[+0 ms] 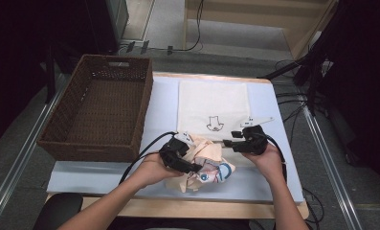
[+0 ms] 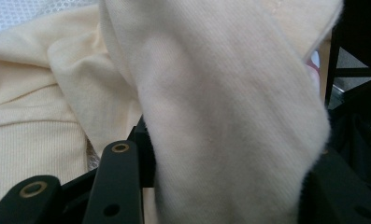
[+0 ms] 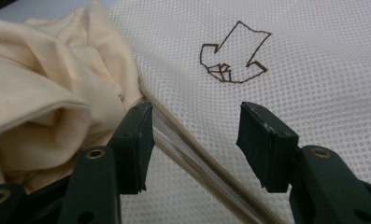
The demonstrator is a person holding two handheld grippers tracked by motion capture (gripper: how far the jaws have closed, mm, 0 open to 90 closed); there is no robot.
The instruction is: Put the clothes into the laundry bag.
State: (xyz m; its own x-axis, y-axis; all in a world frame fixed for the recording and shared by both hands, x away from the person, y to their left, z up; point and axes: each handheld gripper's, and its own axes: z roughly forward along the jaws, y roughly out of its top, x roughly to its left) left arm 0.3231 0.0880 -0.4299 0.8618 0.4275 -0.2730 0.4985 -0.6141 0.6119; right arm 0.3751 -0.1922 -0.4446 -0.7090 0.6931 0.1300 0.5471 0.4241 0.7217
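A crumpled cream garment (image 1: pixel 204 163) with a blue and red print lies at the lower middle of the high view, on the near part of the tabletop (image 1: pixel 264 187), touching the near edge of a white mesh bag (image 1: pixel 212 108) that lies flat in the middle of the frame. The left gripper (image 1: pixel 193 167) sits on the garment's left side; in the left gripper view a thick fold of the cream cloth (image 2: pixel 230 116) hangs between its black fingers (image 2: pixel 115 182), filling the gap, though whether the pads press on it cannot be told. The right gripper (image 1: pixel 228 142) sits just right of the garment at the bag's near edge. In the right gripper view its fingers (image 3: pixel 135 142) stand apart, one on either side of the bag's edge seam (image 3: pixel 192 149), with the garment bunched at the left of that frame and a brown arrow-shaped mark (image 3: pixel 234 53) on the mesh above. A brown wicker basket (image 1: pixel 63 120) stands at the left of the high view, well apart from the garment.
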